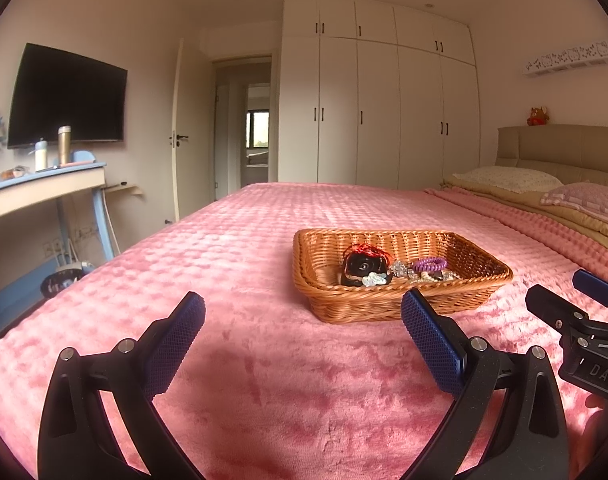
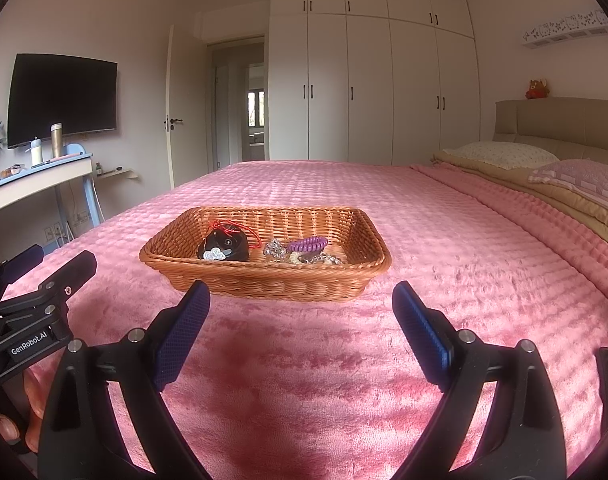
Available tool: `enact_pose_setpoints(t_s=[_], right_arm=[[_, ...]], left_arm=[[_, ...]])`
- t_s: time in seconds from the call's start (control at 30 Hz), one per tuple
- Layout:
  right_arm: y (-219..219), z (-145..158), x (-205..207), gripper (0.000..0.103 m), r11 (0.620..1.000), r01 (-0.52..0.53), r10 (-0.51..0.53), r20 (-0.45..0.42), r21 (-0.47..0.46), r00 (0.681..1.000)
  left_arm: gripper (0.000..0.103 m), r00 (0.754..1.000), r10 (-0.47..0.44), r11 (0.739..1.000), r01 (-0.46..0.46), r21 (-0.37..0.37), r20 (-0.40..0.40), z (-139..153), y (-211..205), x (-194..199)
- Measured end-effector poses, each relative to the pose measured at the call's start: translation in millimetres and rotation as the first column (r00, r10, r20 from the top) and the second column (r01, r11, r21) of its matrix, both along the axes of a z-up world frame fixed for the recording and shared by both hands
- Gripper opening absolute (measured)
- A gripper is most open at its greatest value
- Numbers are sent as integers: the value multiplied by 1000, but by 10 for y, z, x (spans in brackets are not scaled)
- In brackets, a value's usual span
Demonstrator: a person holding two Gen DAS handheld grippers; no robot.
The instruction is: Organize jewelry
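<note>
The left gripper (image 1: 303,312) is held wide open over the pink blanket (image 1: 232,248), and nothing is held in it. The right gripper (image 2: 301,300) is wide open and empty too. Just past both, a basket (image 2: 264,280) is set on the blanket. A black pouch (image 2: 226,246), a purple coil (image 2: 307,245) and small shiny jewelry (image 2: 276,249) are kept inside it.

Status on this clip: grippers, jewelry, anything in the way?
Left gripper and right gripper open, empty, short of the wicker basket. Jewelry in basket: black pouch, purple coil band. Pink bedspread between: no obstruction.
</note>
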State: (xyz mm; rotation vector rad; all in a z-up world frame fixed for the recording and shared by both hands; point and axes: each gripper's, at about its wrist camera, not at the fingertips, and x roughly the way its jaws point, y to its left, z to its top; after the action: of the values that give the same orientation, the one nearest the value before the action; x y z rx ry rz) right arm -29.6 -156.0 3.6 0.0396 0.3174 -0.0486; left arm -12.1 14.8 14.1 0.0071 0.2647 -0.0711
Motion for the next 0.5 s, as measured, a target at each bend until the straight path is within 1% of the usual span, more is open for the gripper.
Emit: enact_pose_setpoints(t_s=[0.5], right_arm=[[1,-8,4,90,1000,-3,3,-2,-2,1000]], left_arm=[[95,1000,-1,1000,1,2,-3,-1,9,12]])
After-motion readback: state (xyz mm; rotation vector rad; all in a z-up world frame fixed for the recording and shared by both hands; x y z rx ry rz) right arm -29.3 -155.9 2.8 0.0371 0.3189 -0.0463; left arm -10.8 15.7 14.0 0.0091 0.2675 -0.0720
